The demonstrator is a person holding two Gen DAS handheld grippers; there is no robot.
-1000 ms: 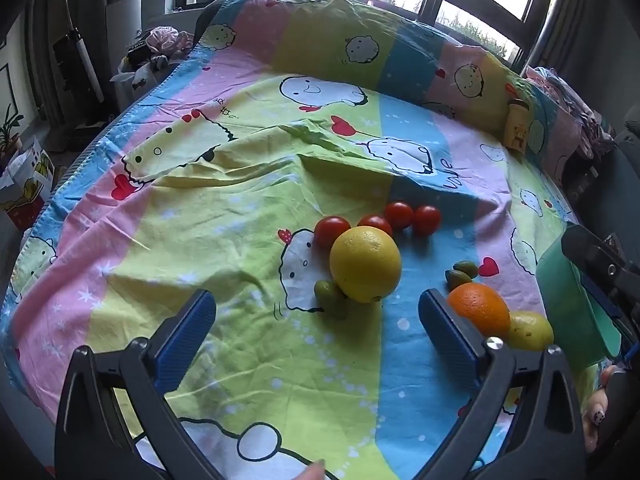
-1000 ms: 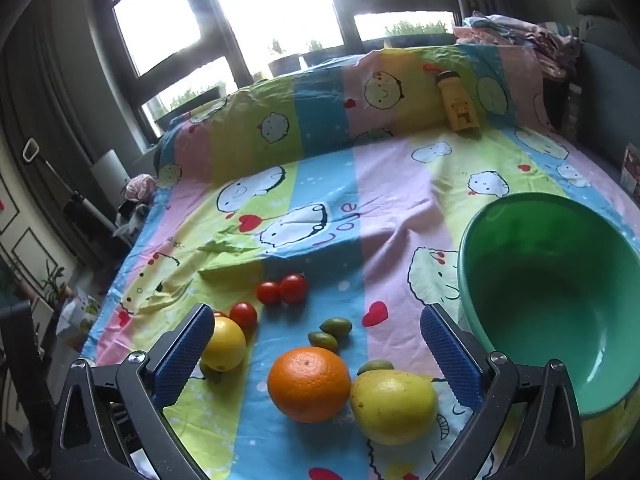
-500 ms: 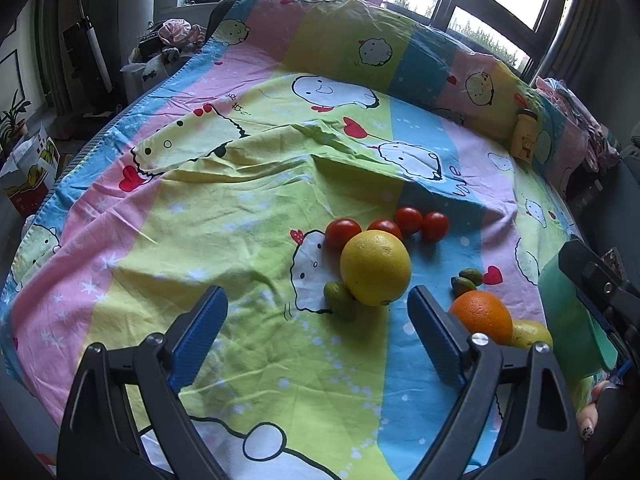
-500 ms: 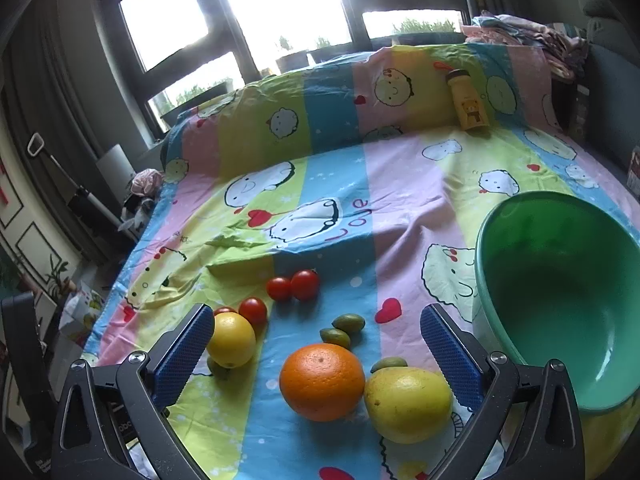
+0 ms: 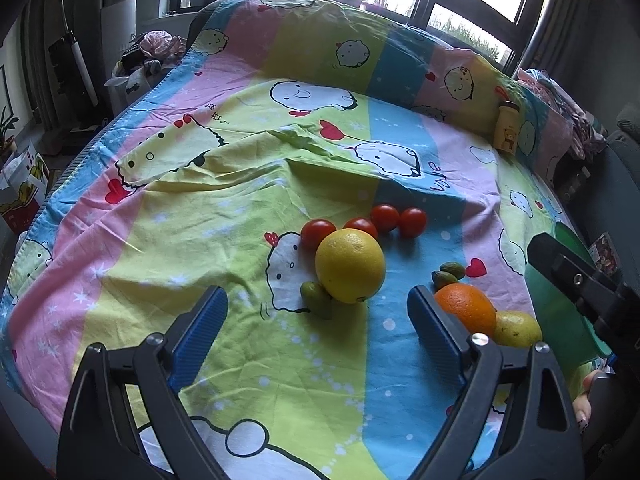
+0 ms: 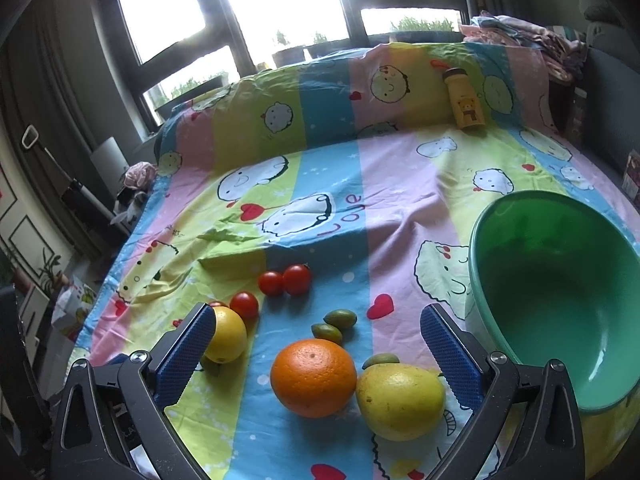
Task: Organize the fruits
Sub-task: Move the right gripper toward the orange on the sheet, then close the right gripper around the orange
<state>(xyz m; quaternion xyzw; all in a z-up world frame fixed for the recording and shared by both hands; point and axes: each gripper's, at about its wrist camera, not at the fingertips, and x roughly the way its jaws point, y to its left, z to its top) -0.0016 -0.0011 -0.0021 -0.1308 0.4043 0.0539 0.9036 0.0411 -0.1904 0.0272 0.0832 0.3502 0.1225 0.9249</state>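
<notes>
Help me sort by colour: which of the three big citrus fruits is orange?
The middle one, the orange, touching the yellow pear-shaped fruit; the round yellow fruit lies apart.

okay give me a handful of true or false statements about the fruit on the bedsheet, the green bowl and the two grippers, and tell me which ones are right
1. The green bowl holds an orange. False: nothing lies in it; the orange sits on the bedsheet.
2. The right gripper is open and holds nothing. True.
3. Four small tomatoes lie beyond the round yellow citrus. True.
4. The left gripper is shut on the round yellow citrus. False: it is open, the fruit lying free ahead.
5. The orange touches the pear-shaped yellow citrus. True.
</notes>
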